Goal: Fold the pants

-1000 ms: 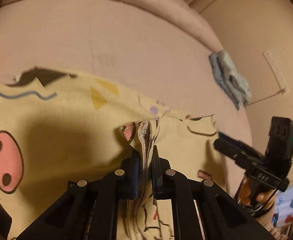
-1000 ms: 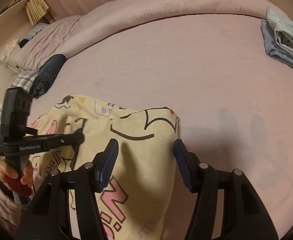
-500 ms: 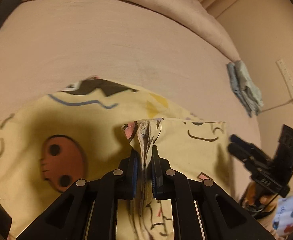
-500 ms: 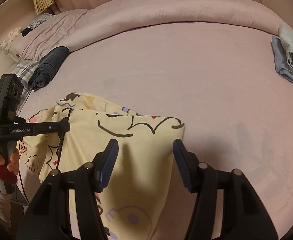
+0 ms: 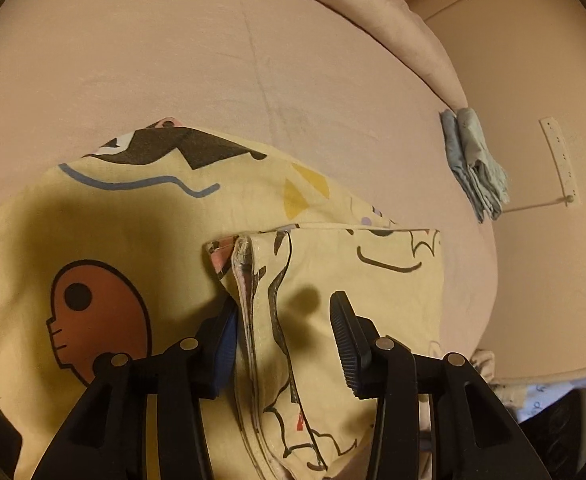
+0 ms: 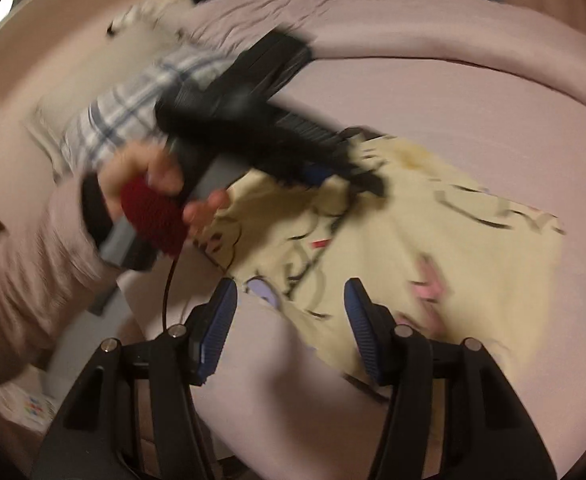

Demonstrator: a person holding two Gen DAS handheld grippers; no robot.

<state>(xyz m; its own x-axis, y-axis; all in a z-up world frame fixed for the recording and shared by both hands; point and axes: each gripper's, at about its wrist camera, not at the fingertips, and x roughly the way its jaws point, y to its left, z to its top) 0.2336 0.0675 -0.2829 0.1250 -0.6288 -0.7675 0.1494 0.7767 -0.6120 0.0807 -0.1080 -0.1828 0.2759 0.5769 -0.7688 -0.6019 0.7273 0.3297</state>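
Lying folded on the pink bed (image 5: 197, 64), the yellow printed pants (image 5: 141, 216) sit under two spread grippers

The left gripper (image 5: 283, 340) has its fingers wide apart, gripping nothing, with the bunched fold edge of the pants between them, just beside the left finger. The right gripper (image 6: 289, 328) is equally wide and empty, hovering over the near edge of the pants in a blurred view. A folded blue cloth (image 5: 473, 164) lies well apart, near the bed's far edge
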